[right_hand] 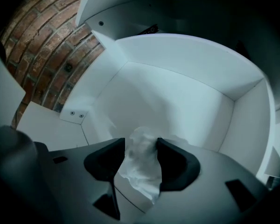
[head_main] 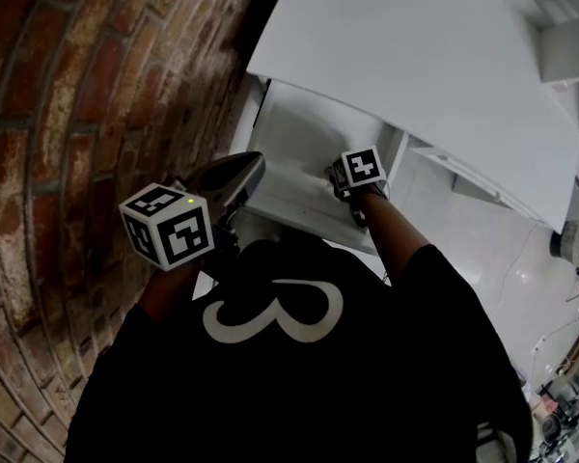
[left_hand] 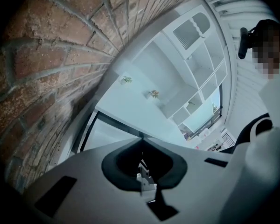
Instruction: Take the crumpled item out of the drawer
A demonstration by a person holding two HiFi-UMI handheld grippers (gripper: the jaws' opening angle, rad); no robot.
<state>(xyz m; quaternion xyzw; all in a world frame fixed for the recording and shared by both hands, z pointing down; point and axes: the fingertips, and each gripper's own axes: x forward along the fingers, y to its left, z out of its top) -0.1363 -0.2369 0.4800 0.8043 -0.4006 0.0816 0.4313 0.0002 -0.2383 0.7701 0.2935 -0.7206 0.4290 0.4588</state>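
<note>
The white drawer (right_hand: 177, 97) stands pulled out, its floor bare apart from one thing. A crumpled white item (right_hand: 140, 164), paper or thin plastic, sits between the black pads (right_hand: 175, 162) of my right gripper (right_hand: 141, 141), and both pads press on its sides. In the head view the right gripper (head_main: 343, 183) reaches down into the drawer (head_main: 299, 143), and its marker cube hides the item. My left gripper (head_main: 243, 170) is held up outside the drawer near the brick wall. Its jaws meet at the tips with nothing between them (left_hand: 140, 139).
A brick wall (head_main: 96, 85) runs close along the left of the drawer. The white cabinet top (head_main: 415, 56) overhangs the drawer's back. White open shelves (left_hand: 191, 78) with small plants stand beyond. The drawer's side walls (right_hand: 245, 120) close in around my right gripper.
</note>
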